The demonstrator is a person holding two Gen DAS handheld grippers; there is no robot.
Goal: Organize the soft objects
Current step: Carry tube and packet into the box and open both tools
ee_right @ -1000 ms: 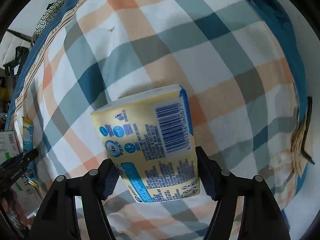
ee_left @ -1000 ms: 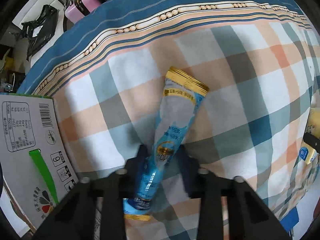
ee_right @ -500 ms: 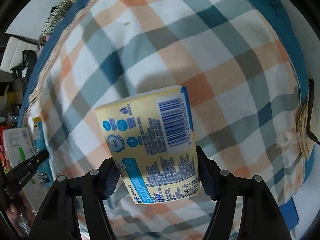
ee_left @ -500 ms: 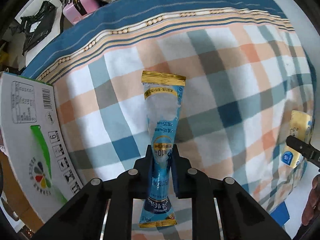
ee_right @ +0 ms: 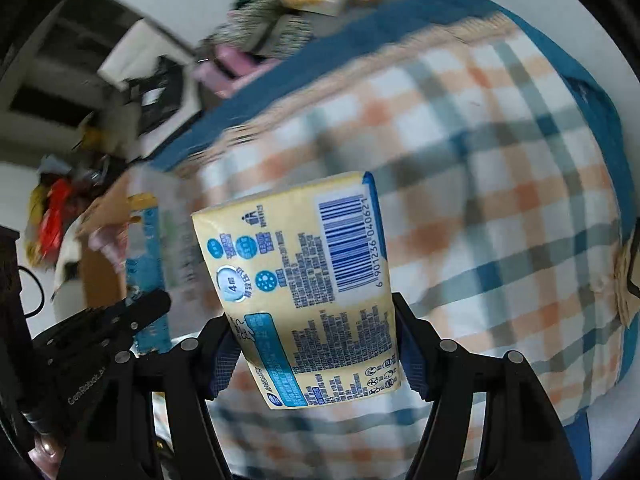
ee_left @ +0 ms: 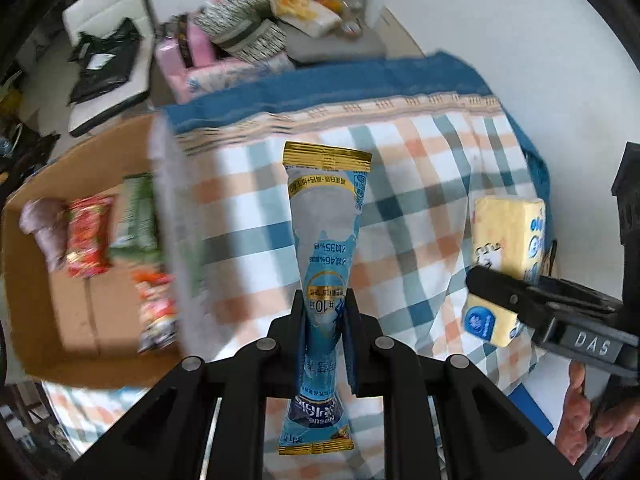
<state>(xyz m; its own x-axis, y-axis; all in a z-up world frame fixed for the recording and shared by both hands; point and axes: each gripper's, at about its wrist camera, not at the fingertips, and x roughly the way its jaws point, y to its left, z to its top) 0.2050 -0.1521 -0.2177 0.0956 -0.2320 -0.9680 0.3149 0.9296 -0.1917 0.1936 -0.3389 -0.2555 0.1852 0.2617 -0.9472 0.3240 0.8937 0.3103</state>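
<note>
The right tongs (ee_right: 316,344) clamp a yellow tissue pack (ee_right: 300,292) by its lower sides, barcode facing up, above the plaid sheet (ee_right: 500,200). To their left, the left tongs (ee_right: 132,320) grip a blue sachet (ee_right: 146,272) near a cardboard box (ee_right: 100,216).

left hand-held gripper (ee_left: 325,308): black, round screws | right hand-held gripper (ee_right: 316,340): black, blue pads

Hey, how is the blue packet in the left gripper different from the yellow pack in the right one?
The blue packet is long, thin and tapered, with gold sealed ends; the yellow pack is a wide, puffy block with a barcode. The left hand-held gripper pinches the packet narrowly, while the right hand-held gripper spreads wide around the pack. Both are soft, held off the checked cloth.
</note>
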